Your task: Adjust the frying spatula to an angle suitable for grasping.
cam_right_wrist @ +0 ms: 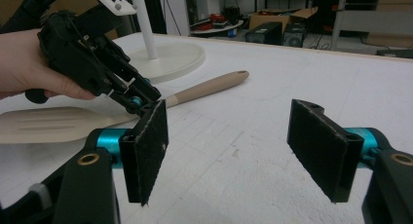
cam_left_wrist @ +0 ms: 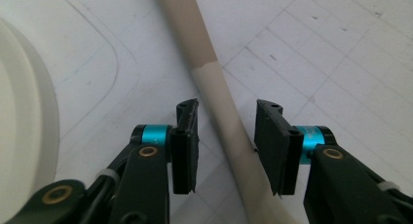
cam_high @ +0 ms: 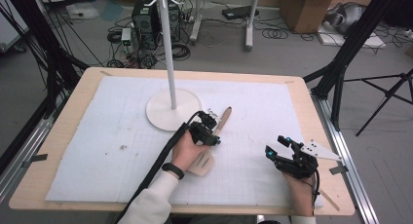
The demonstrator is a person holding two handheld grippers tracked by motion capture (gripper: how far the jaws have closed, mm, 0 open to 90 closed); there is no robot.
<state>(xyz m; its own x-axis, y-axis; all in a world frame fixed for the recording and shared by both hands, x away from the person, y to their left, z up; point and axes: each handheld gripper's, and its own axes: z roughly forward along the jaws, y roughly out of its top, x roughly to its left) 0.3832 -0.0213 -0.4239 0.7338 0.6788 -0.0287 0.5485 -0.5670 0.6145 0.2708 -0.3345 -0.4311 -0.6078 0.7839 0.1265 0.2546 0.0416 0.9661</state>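
Where the left gripper [cam_left_wrist: 226,146] looks down its own jaws, the spatula [cam_left_wrist: 229,131] handle runs between them from lower right to upper left of the frame, both pads near it with a sliver of gap showing, so a short squeeze should grip it; farther off, the right gripper [cam_high: 281,147] rests with jaws wide and empty on the table [cam_high: 78,87], beyond that the white stand [cam_high: 171,112]
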